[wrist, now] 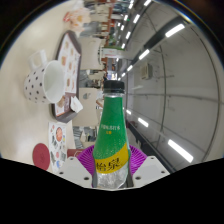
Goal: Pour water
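In the gripper view, the gripper (111, 160) holds a green plastic bottle (112, 135) between its two fingers. The purple pads (86, 157) press on the lower part of the bottle from both sides, so the gripper is pinching it. The bottle stands upright along the fingers and fills the middle of the view. It has a green label with white writing in the upper part and a yellow band lower down; the writing is too small to read. The neck of the bottle (113, 86) is pale, and I cannot tell if a cap is on it.

Beyond the bottle, to the left, a white mug with small dark dots (45, 80) lies on a pale worktop (25, 70), with its opening toward the fingers. Near it, a flat board with a dark frame (68, 48) is seen. Just beside the left finger there is a small card with pictures (60, 135) and a round dark red thing (41, 155); what this is, I cannot tell.

To the right of the bottle, long bright ceiling lights (170, 35) run over a grey surface.
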{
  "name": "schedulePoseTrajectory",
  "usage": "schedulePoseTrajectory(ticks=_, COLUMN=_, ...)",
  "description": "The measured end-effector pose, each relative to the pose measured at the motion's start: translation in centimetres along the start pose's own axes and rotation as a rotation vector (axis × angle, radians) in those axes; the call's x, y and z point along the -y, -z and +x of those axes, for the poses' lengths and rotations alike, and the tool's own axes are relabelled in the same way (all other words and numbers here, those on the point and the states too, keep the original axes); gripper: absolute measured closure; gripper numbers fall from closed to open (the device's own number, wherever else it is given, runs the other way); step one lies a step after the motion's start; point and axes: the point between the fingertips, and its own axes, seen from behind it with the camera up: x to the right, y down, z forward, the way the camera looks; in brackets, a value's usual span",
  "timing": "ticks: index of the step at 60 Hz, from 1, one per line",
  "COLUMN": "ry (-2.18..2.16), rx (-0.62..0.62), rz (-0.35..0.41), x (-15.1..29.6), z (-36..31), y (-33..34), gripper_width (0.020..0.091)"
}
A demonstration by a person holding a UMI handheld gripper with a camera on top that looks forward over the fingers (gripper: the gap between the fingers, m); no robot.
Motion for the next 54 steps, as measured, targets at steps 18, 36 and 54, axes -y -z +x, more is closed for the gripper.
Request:
schedulePoseTrajectory(ticks=18, ry=0.817, rx=-0.147, rz=0.184, x=5.6, z=-0.9, y=-4.9, gripper_width=0.0703)
schedulePoseTrajectory(ticks=36, ry=0.800, rx=-0.170, rz=0.202, x=6.4, z=0.1, y=-5.5, gripper_width=0.0703)
schedulePoseTrajectory(ticks=54, ry=-1.031, rx=0.103, rz=0.060, x=-0.7, z=-0.5, y=-4.0, gripper_width=0.0703)
